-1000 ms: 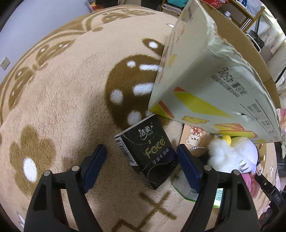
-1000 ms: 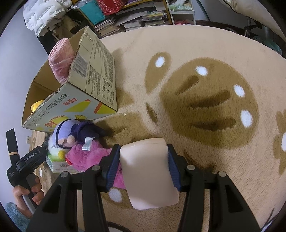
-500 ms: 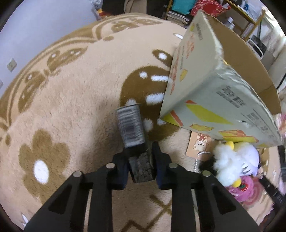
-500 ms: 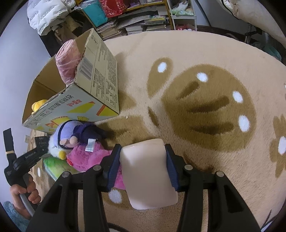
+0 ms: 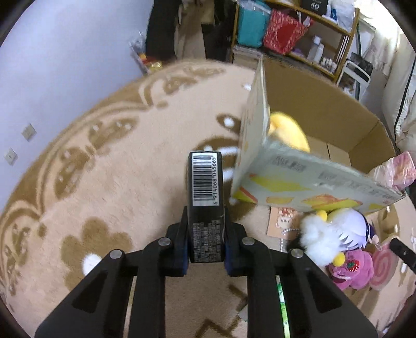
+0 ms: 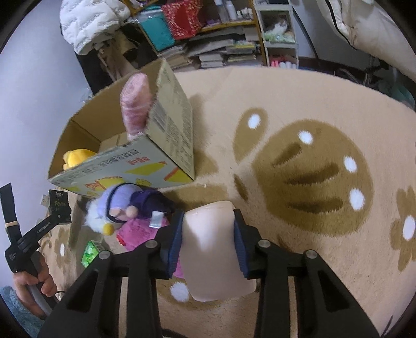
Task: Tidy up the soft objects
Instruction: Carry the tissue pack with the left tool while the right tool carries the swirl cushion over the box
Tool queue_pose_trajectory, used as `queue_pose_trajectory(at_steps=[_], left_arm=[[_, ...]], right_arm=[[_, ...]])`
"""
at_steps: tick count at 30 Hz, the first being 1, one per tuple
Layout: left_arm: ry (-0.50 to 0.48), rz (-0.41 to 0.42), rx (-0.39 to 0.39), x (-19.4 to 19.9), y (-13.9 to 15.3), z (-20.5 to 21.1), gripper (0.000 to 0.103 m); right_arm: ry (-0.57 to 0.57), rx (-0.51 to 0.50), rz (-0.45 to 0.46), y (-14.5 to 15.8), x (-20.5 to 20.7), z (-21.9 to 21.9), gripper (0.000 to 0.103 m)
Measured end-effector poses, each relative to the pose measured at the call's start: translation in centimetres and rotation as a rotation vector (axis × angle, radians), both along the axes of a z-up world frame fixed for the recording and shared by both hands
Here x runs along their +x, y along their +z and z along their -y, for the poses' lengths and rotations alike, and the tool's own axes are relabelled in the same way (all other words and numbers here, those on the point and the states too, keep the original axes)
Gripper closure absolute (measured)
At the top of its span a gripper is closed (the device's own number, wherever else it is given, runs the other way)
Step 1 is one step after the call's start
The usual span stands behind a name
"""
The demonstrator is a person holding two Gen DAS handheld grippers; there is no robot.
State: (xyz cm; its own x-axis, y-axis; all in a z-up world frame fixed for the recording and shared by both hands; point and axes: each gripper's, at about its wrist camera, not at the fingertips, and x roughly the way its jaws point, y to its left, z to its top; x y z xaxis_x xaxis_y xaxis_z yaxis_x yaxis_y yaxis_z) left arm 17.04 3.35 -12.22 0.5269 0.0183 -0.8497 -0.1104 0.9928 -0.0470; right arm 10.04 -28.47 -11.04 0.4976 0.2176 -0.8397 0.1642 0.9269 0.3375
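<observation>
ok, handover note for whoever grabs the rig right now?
Left gripper: shut on black tissue pack, held in the air beside the cardboard box.
Right gripper: shut on cream soft block, above the rug.
Done: yellow plush and pink roll in the box.
Left: both held items, purple doll, pink plush, green pack.

A beige rug (image 6: 299,109) with brown paw and flower patterns covers the floor. Behind it, cluttered shelves (image 6: 234,39) hold stacked books, a teal bag (image 5: 251,24) and a red bag (image 5: 282,35). A white puffy jacket (image 6: 91,18) hangs nearby.
</observation>
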Motion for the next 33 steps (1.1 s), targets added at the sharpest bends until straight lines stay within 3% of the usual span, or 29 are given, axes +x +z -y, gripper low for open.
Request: queue_pose_trajectory(at_steps=[16,22,25,33], left_arm=[[-0.070,0.230,0.153,-1.9,7.6,1.0,0.085],[-0.093,0.278,0.162,-1.5,9.4,1.9,0.085],[-0.114,0.291,0.125,-1.0,10.5,2.2,0.085],[-0.166,0.346,0.138,0.3,13.1,3.9,0.085]], right_arm=[[0.012,0.070,0.211,6.4,-0.4,-1.5,0.069],[0.024,0.084,0.264,9.1,0.6,-2.0,0.069],[0.037,0.126,0.274,10.1,1.2,-2.5,0.069],[0.110,0.108,0.327,12.2,3.7,-5.3,0.069]])
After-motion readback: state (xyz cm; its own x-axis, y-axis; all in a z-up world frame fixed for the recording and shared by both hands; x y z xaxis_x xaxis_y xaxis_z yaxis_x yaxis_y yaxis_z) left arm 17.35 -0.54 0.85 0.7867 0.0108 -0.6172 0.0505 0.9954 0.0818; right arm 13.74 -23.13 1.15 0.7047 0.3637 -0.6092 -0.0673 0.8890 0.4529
